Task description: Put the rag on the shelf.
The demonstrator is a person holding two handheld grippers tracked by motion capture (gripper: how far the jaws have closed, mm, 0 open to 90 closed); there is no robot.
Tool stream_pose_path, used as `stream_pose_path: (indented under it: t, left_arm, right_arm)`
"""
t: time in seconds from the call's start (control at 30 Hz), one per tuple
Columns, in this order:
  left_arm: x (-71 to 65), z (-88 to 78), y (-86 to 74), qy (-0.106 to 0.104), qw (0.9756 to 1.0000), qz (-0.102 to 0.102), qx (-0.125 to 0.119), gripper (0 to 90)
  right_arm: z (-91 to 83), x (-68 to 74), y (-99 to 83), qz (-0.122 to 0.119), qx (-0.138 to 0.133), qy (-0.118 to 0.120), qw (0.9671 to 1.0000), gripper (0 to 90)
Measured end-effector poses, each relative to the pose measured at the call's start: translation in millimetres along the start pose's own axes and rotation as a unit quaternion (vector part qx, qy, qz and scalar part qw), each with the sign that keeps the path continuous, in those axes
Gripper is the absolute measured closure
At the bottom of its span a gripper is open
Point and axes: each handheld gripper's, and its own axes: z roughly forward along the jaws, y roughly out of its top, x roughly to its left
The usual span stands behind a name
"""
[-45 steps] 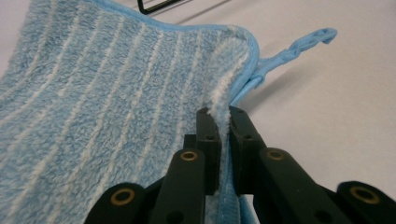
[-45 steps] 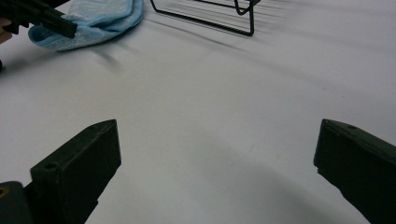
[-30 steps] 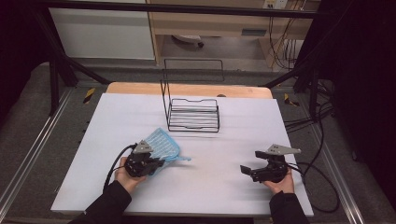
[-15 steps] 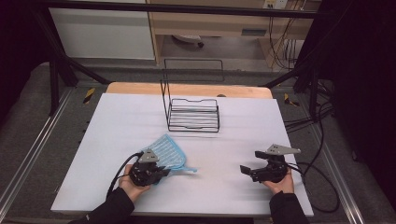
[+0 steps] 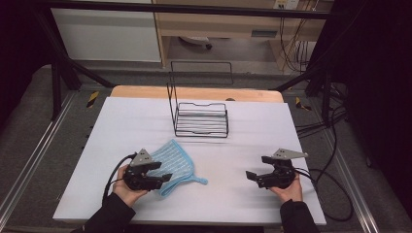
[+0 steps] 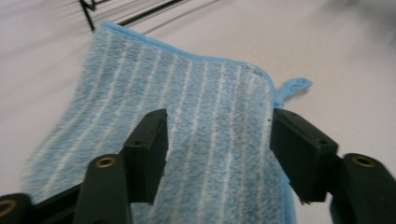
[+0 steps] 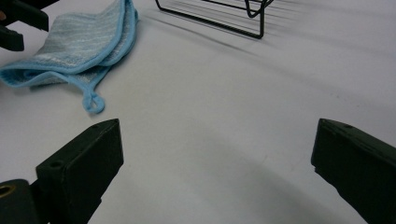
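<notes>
One blue cloth (image 5: 172,162), one wire rack (image 5: 200,119), two spread-jawed tongs.

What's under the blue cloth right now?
The blue cloth lies folded on the white table. Between its layers is covered. The left gripper hovers open over it.

Between the left tool (image 5: 163,171) and the right tool (image 5: 254,169) the bench (image 5: 228,160) lies bare; ahead of both stands a wire rack (image 5: 200,119), and a blue cloth (image 6: 196,140) lies flat under the left tool's spread jaws
</notes>
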Motion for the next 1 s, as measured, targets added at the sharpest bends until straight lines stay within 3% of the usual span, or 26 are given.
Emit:
stream_pose_path:
  t: [0.37, 0.4, 0.47, 0.67, 0.83, 0.97, 1.0]
  left_arm:
    - [31.1, -23.8, -12.0, 0.034, 0.9993, -0.012, -0.013, 16.6]
    - [35.0, -26.1, -14.1, 0.038, 0.9991, -0.012, -0.014, 14.5]
    - [41.2, -29.0, -17.4, 0.045, 0.9987, -0.016, -0.016, 13.4]
    - [56.3, -35.6, -25.3, 0.057, 0.9977, -0.031, -0.021, 10.9]
    - [64.7, -39.5, -31.3, 0.065, 0.9968, -0.042, -0.022, 10.9]
    - [67.2, -40.3, -34.1, 0.069, 0.9964, -0.045, -0.021, 10.9]
    - [67.6, -40.1, -34.8, 0.070, 0.9963, -0.046, -0.021, 10.9]
  right_arm:
    - [21.0, 20.6, 19.7, -0.010, 0.011, 0.014, 0.9998, 7.2]
    - [30.1, 28.2, 25.7, -0.021, 0.016, 0.019, 0.9995, 8.1]
    - [33.3, 30.6, 27.8, -0.026, 0.018, 0.022, 0.9993, 8.9]
    - [67.2, 56.5, 48.3, -0.037, 0.031, 0.053, 0.9974, 18.7]
    - [90.4, 73.9, 58.3, -0.048, 0.043, 0.069, 0.9955, 25.6]
    - [122.3, 87.6, 64.3, -0.049, 0.058, 0.079, 0.9940, 30.7]
    - [122.3, 87.6, 64.3, -0.049, 0.058, 0.079, 0.9940, 30.7]
